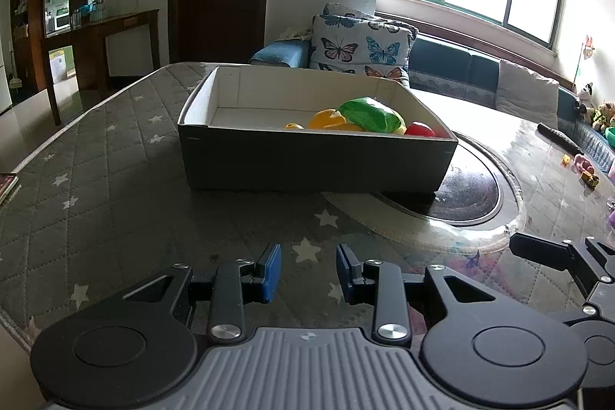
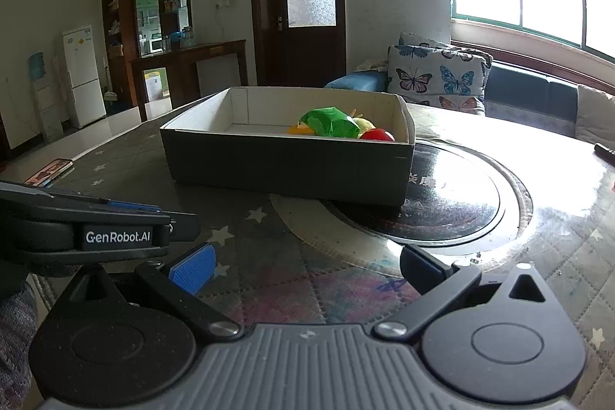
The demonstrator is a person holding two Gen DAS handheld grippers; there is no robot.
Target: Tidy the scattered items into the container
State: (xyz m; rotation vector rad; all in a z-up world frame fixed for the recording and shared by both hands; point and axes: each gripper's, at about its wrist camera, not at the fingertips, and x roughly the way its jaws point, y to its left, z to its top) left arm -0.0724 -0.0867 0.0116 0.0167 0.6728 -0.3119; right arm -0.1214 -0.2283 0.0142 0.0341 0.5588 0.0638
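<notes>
A dark box with a white inside (image 1: 315, 160) stands on the table ahead of both grippers; it also shows in the right wrist view (image 2: 284, 164). Inside lie a green toy vegetable (image 1: 371, 114) (image 2: 330, 122), a yellow one (image 1: 326, 120) and a red one (image 1: 421, 129) (image 2: 378, 135). My left gripper (image 1: 307, 273) is open and empty, low over the star-patterned mat, well short of the box. My right gripper (image 2: 307, 266) is open wide and empty, just right of the left one, which shows at the left edge of the right wrist view (image 2: 115, 218).
A round black hotplate (image 1: 461, 191) is set in the table under the box's right end. Small toys (image 1: 584, 171) and a dark remote (image 1: 557, 137) lie at the far right. A phone (image 2: 50, 171) lies on the left. A sofa with butterfly cushions (image 1: 361, 48) stands behind.
</notes>
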